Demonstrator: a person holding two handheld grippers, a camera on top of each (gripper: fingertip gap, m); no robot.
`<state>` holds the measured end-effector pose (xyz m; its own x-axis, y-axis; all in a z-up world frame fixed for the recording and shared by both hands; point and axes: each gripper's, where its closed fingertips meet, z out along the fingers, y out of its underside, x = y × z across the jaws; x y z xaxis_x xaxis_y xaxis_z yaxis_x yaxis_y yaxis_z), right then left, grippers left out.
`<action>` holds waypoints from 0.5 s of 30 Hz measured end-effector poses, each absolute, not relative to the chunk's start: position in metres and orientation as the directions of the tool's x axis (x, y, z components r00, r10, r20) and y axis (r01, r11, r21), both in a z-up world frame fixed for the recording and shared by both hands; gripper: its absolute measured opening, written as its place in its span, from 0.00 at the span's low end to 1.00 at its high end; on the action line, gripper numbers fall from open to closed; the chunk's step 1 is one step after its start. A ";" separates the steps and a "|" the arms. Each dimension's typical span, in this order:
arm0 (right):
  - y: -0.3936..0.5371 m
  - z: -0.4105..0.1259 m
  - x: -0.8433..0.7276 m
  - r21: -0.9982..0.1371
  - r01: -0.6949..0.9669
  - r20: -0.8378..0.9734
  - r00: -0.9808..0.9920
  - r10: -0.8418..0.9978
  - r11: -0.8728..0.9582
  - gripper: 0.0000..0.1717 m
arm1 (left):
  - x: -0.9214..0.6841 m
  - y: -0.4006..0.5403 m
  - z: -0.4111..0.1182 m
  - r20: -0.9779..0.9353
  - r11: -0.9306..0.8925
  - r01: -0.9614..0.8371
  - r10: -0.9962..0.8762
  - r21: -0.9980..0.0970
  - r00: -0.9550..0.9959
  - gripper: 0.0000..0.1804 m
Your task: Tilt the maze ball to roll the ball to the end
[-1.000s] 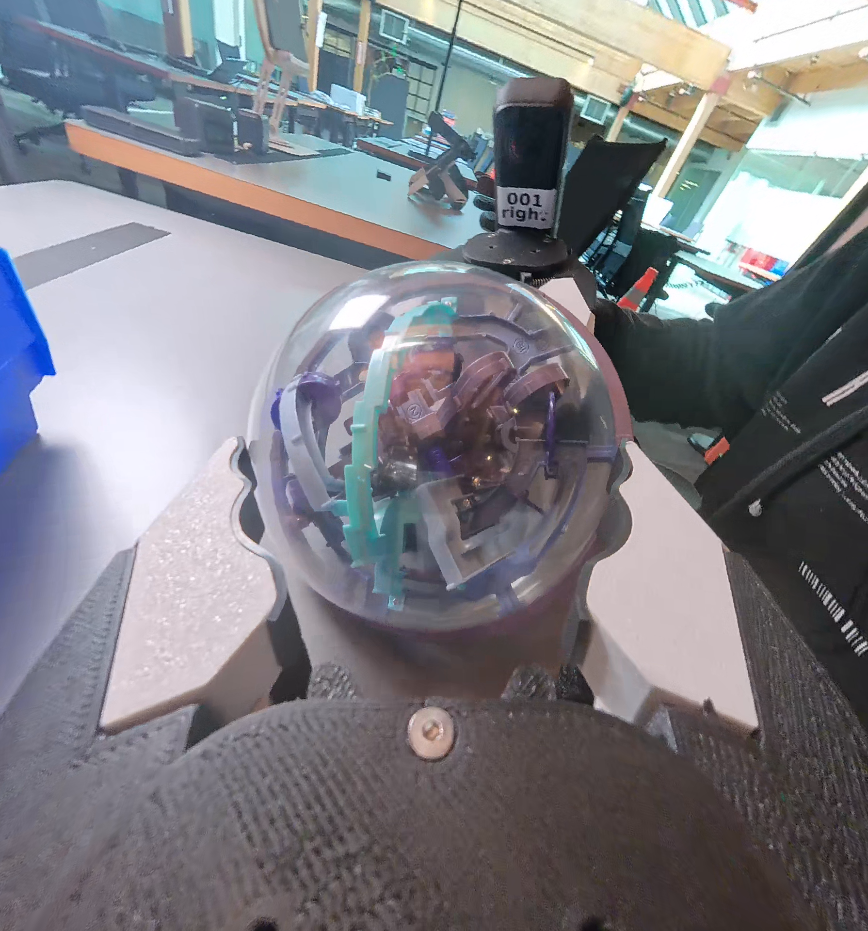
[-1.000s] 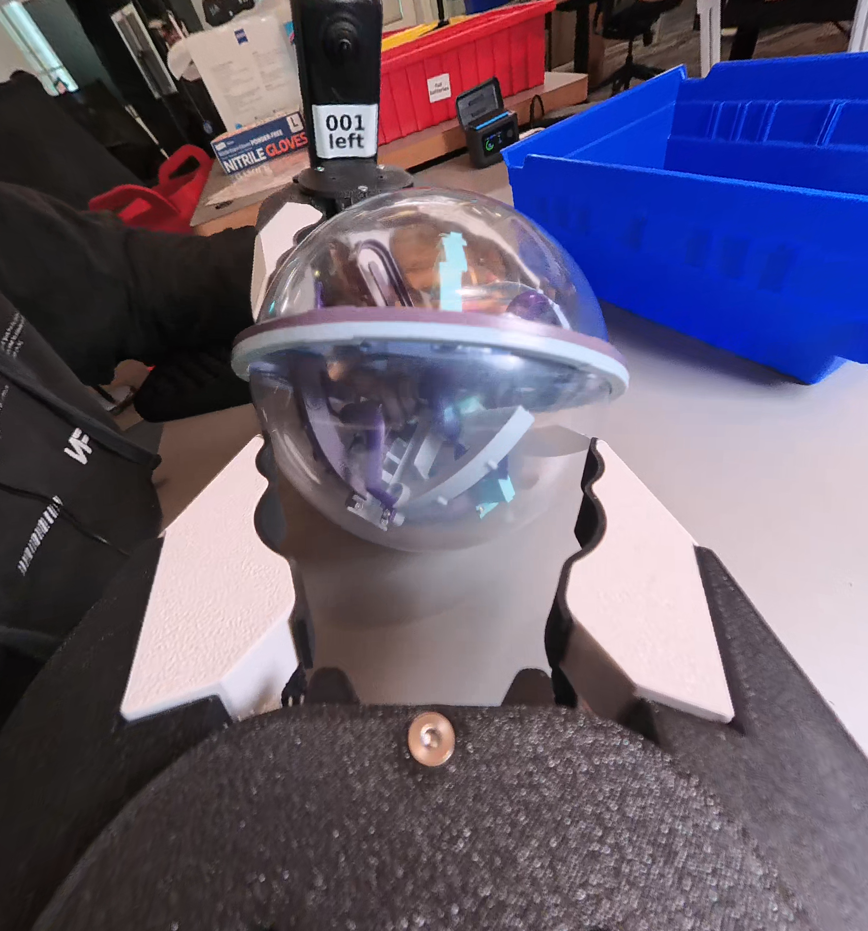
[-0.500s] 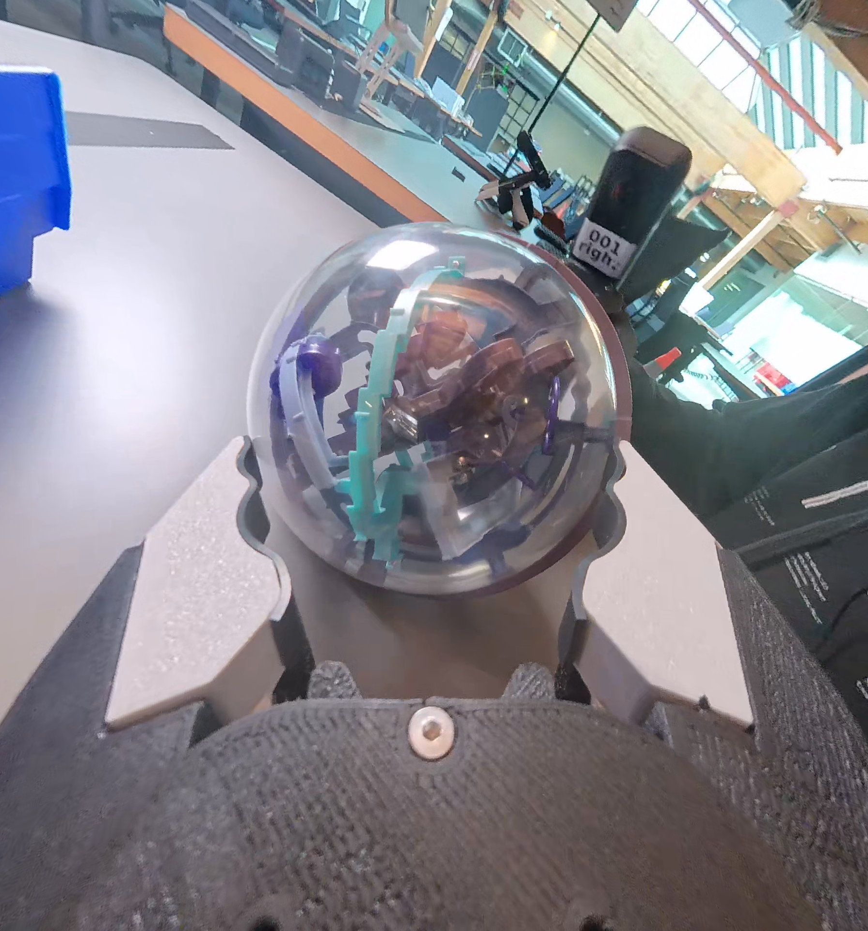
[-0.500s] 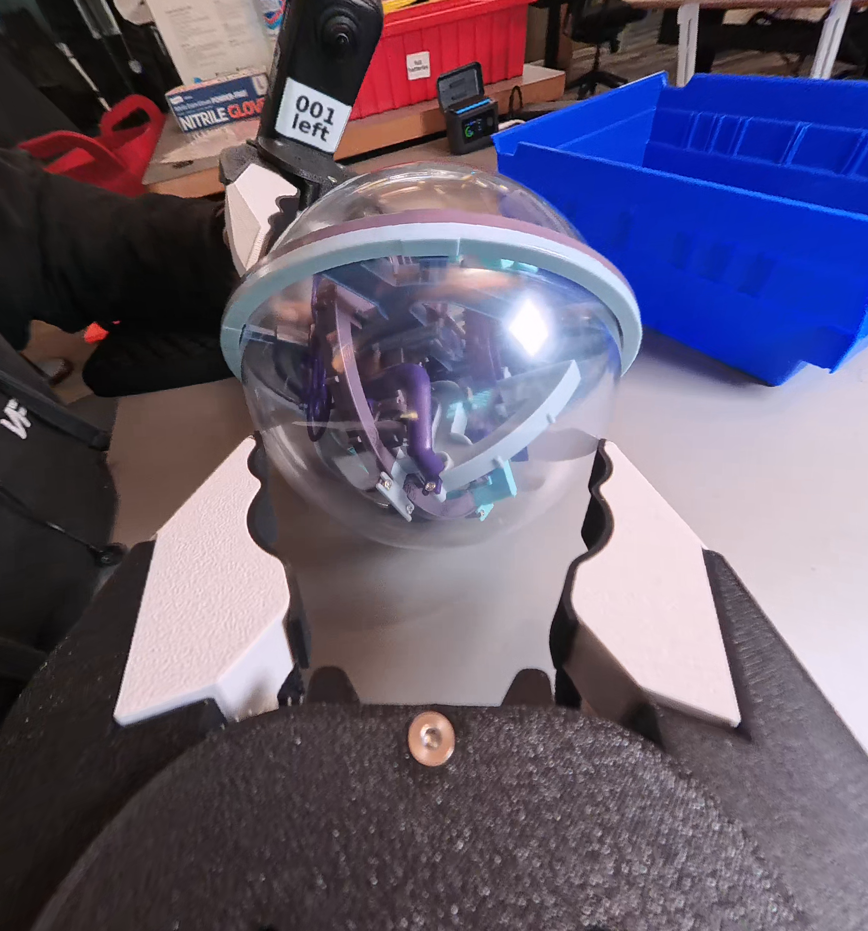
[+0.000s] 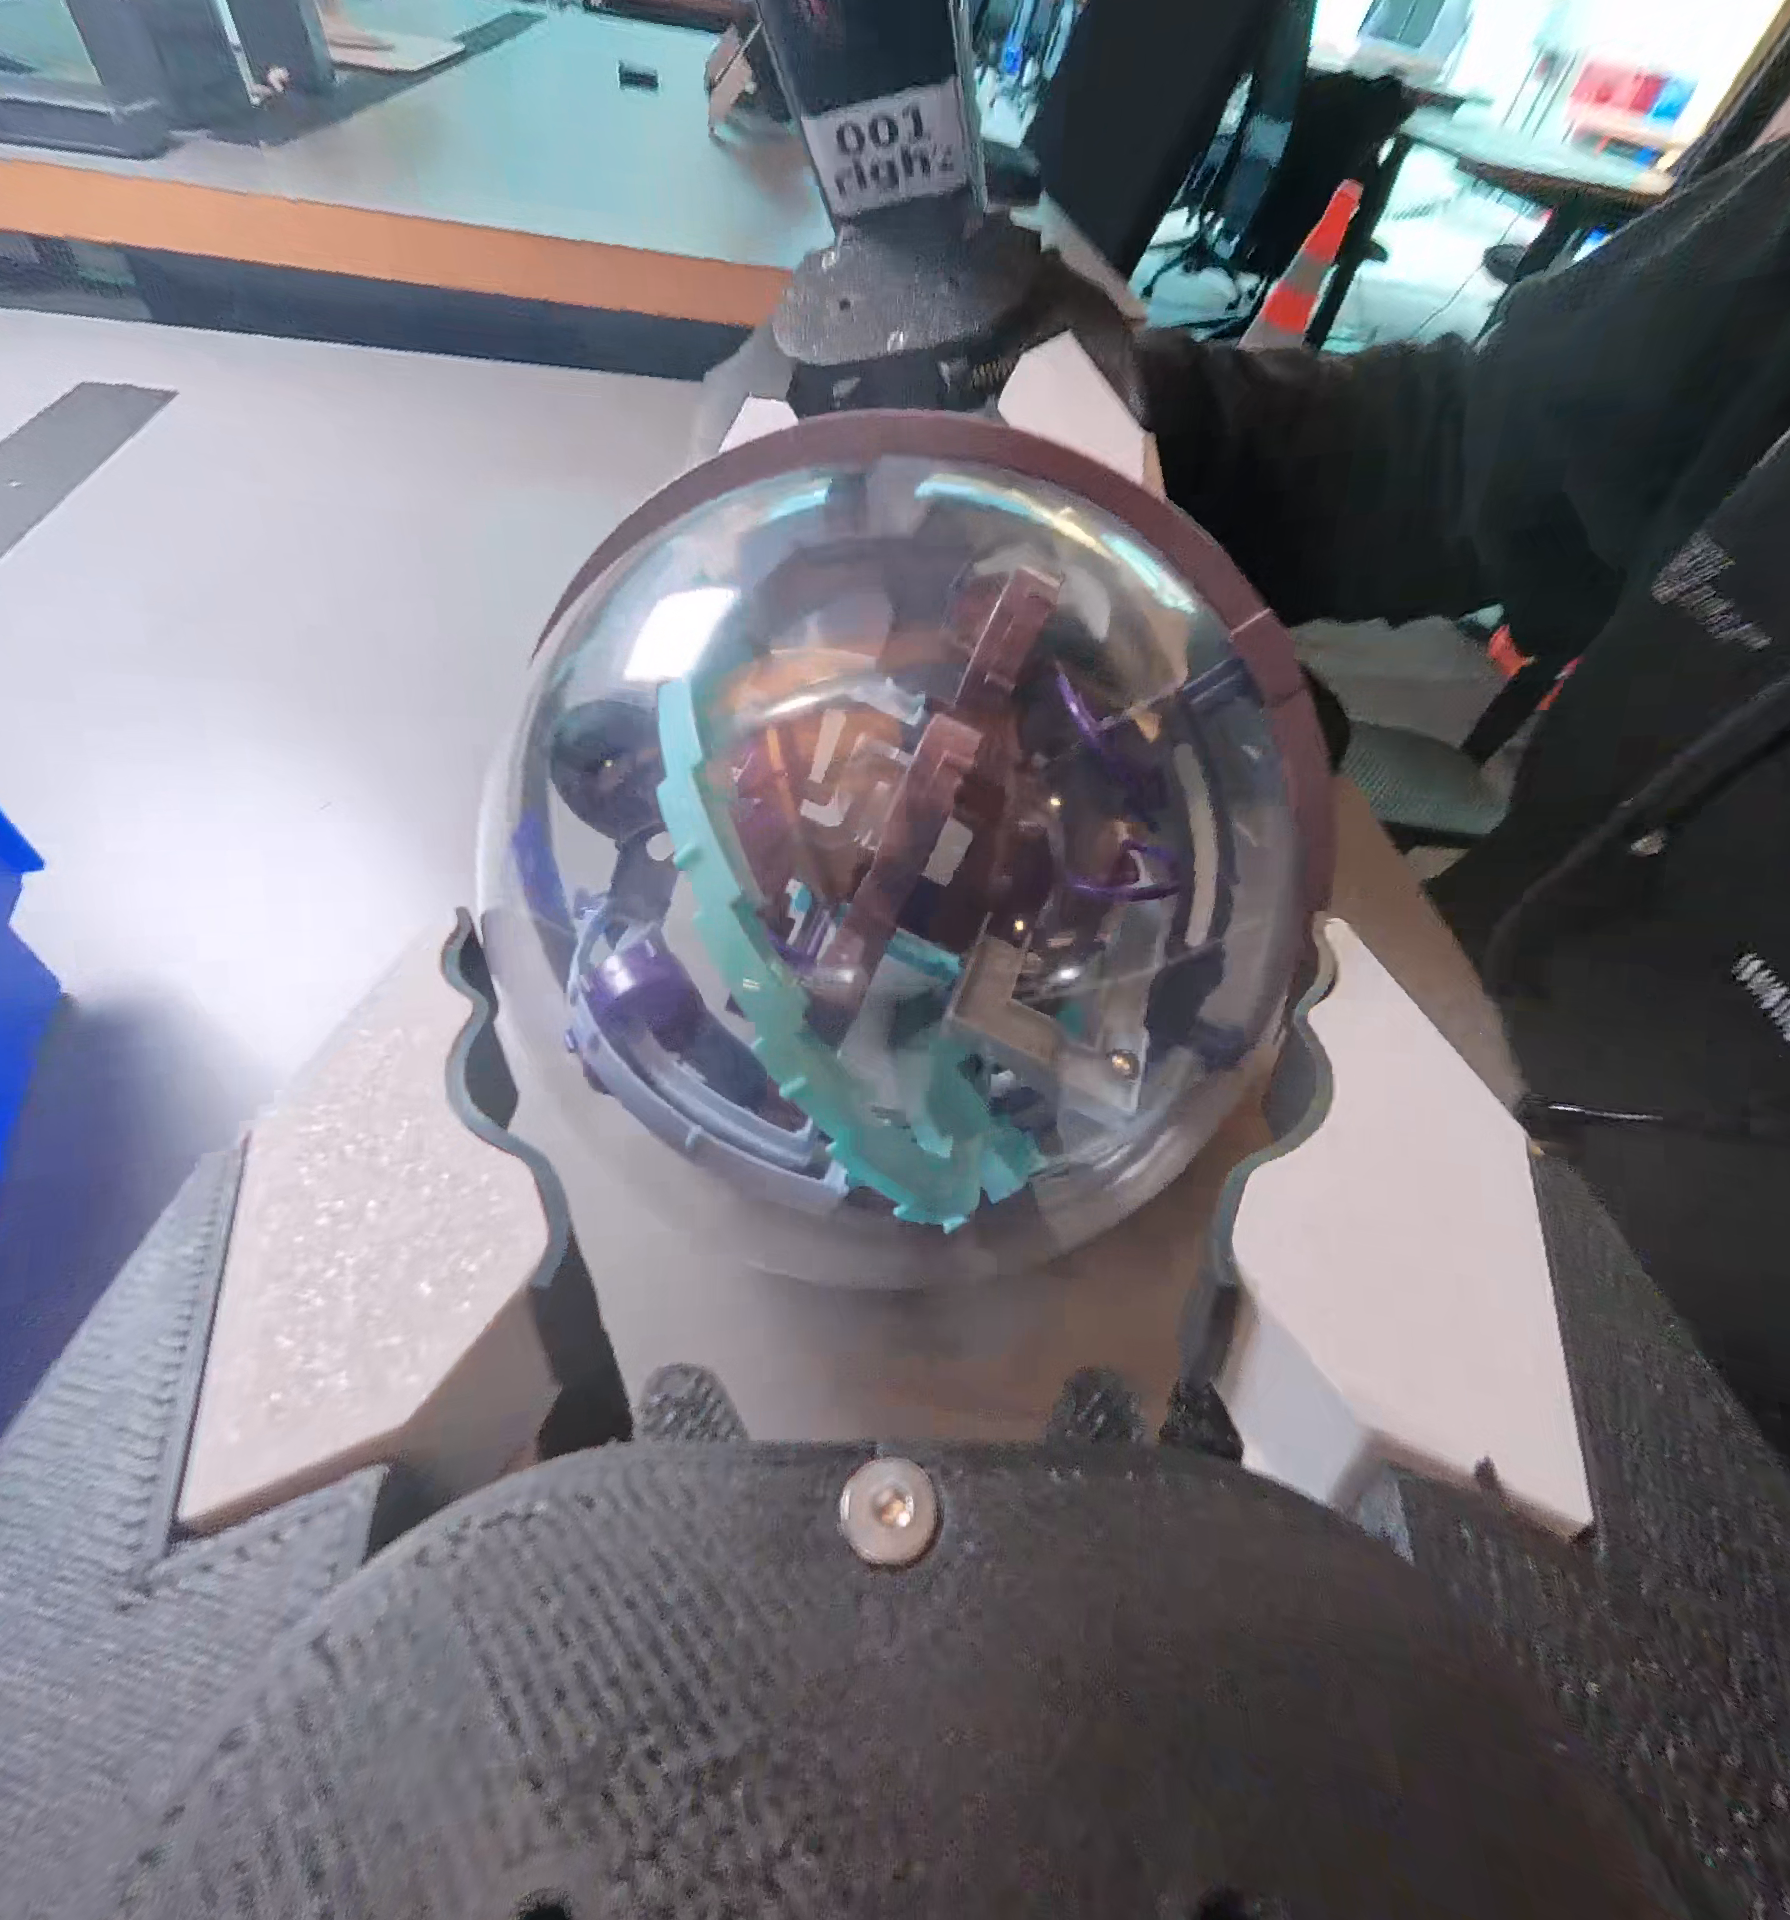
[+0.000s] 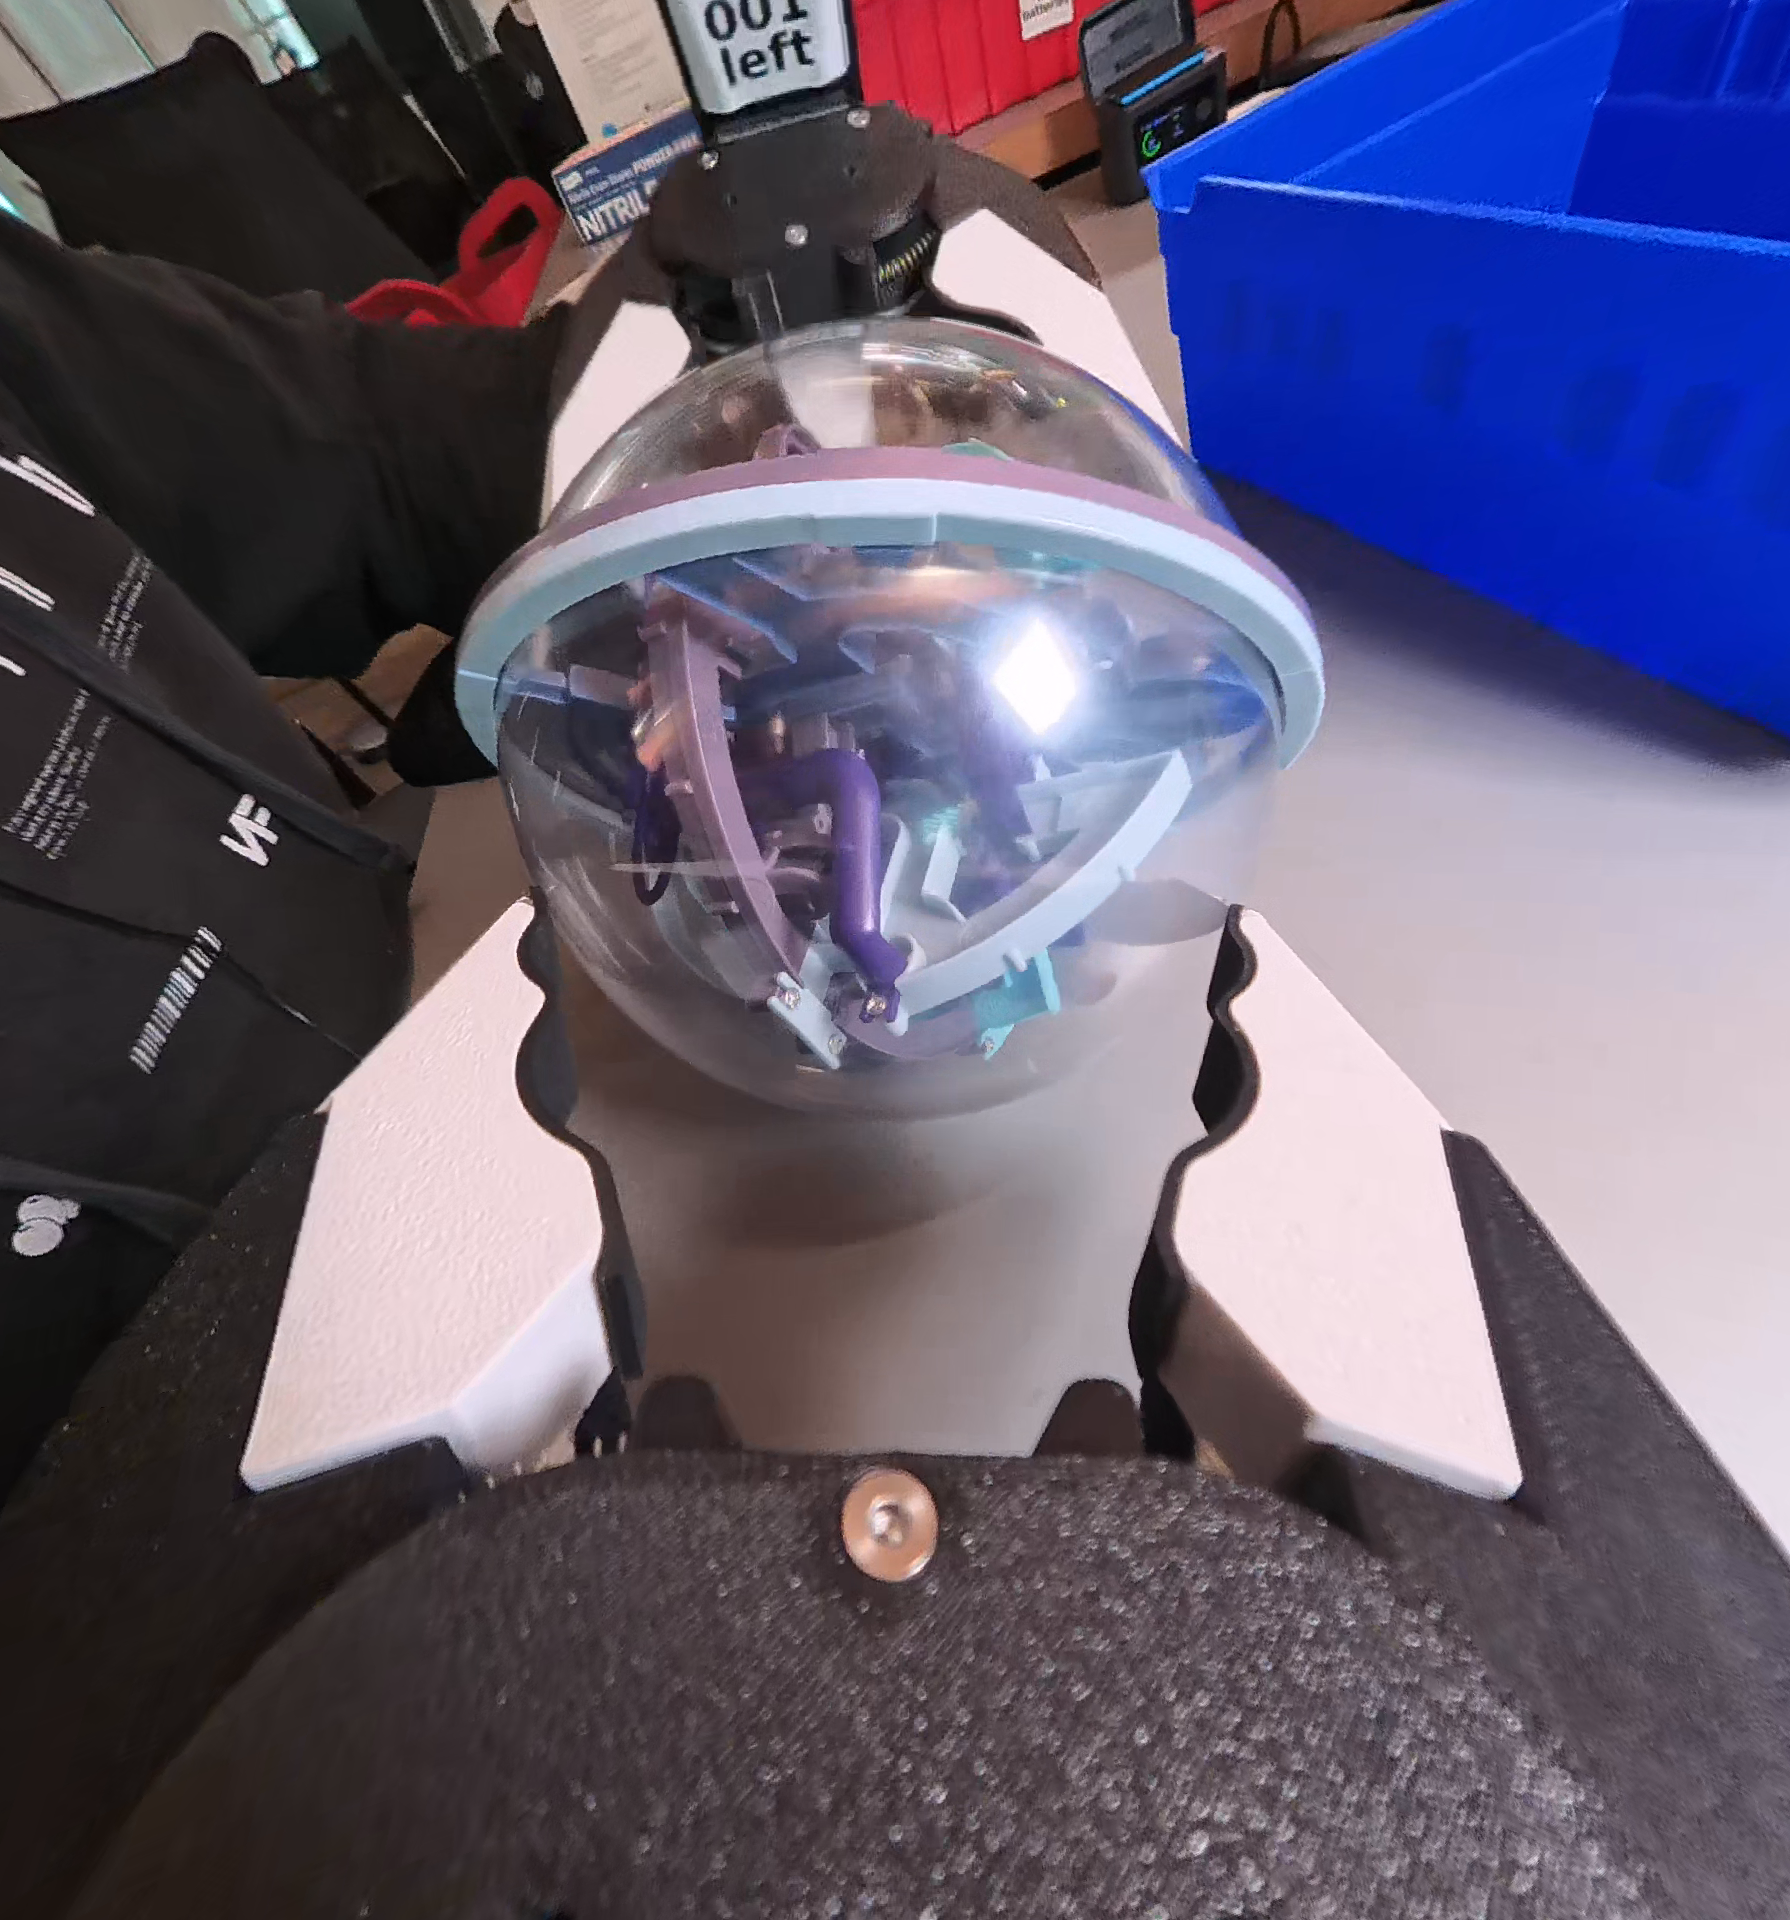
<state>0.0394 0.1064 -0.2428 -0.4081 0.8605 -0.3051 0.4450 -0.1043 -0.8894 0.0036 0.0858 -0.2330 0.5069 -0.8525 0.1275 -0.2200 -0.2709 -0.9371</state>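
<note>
While the clear maze ball (image 5: 901, 862) is clamped between the wide-spread left tongs (image 5: 886, 1029) and the opposing right tongs (image 6: 880, 997), above the surface (image 6: 1493, 935), it could be squeezed out if tilted unevenly.

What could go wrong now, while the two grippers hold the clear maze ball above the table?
1. The maze ball is smooth and round, and the left gripper and right gripper touch it only at its sides; it might slip and drop on the table.
2. A quick tilt could throw the small metal ball off its track.
</note>
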 end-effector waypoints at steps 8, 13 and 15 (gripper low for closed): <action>0.117 -0.234 0.038 -0.916 0.357 -0.312 -0.343 0.886 -0.184 0.67 | -0.004 0.090 -0.232 0.240 -0.328 -0.064 -0.795 -0.942 0.557 0.81; 0.112 -0.239 0.047 -0.928 0.353 -0.236 -0.302 0.924 -0.121 0.67 | -0.001 0.082 -0.232 0.166 -0.279 -0.111 -0.797 -0.954 0.581 0.80; 0.108 -0.246 0.051 -0.925 0.374 -0.197 -0.301 0.933 -0.074 0.67 | 0.001 0.078 -0.232 0.128 -0.256 -0.139 -0.798 -0.957 0.590 0.80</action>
